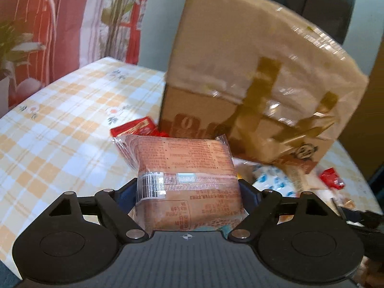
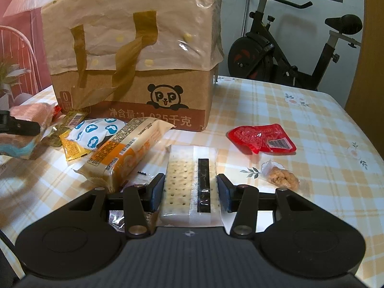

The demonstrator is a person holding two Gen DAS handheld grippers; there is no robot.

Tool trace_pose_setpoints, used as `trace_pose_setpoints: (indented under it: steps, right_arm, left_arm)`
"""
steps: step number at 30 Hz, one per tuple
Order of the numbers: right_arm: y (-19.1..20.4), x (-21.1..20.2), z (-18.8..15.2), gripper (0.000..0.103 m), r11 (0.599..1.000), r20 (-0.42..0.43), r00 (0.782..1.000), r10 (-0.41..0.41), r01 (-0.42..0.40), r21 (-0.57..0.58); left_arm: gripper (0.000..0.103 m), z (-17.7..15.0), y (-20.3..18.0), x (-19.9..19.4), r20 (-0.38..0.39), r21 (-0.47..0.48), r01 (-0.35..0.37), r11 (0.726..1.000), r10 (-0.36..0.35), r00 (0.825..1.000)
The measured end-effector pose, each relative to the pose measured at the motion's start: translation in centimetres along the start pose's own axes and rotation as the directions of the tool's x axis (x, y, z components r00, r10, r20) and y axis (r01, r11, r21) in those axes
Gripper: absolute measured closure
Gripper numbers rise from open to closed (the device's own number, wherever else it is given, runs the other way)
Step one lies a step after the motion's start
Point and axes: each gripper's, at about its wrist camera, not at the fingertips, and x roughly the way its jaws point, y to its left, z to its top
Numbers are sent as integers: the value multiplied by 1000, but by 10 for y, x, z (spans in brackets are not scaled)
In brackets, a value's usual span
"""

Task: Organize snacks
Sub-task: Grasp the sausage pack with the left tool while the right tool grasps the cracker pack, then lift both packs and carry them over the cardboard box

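Observation:
My left gripper [image 1: 188,187] is shut on a pink-brown snack packet [image 1: 182,168] and holds it above the table, in front of the cardboard box [image 1: 252,76]. My right gripper [image 2: 191,189] is shut on a white cracker packet [image 2: 189,175] with a black label, low over the table. The box [image 2: 134,55], with a panda logo and a paper cover taped on, stands behind. The left gripper with its packet [image 2: 26,124] shows at the left edge of the right wrist view.
On the checked tablecloth [image 2: 300,120] lie an orange-and-white packet [image 2: 124,153], a blue-spotted white packet [image 2: 93,132], a yellow packet [image 2: 72,148], a red packet [image 2: 261,139] and a small bag of brown nuggets [image 2: 280,175]. An exercise bike [image 2: 288,48] stands behind the table.

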Motion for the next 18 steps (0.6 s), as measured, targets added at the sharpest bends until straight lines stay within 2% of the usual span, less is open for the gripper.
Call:
trace_pose_setpoints:
  steps: [3, 10, 18]
  right_arm:
    - [0, 0, 0, 54, 1000, 0, 1000, 1, -1, 1]
    - [-1, 2, 1, 53, 1000, -4, 1000, -1, 1, 6]
    - [2, 2, 0, 53, 1000, -5, 1000, -8, 8, -1]
  left_arm:
    - [17, 0, -6, -4, 14, 20, 12, 1000, -13, 1000]
    - [17, -3, -5, 4, -6, 22, 3, 1000, -3, 1000]
    - [17, -2, -4, -5, 22, 25, 17, 1000, -18, 1000]
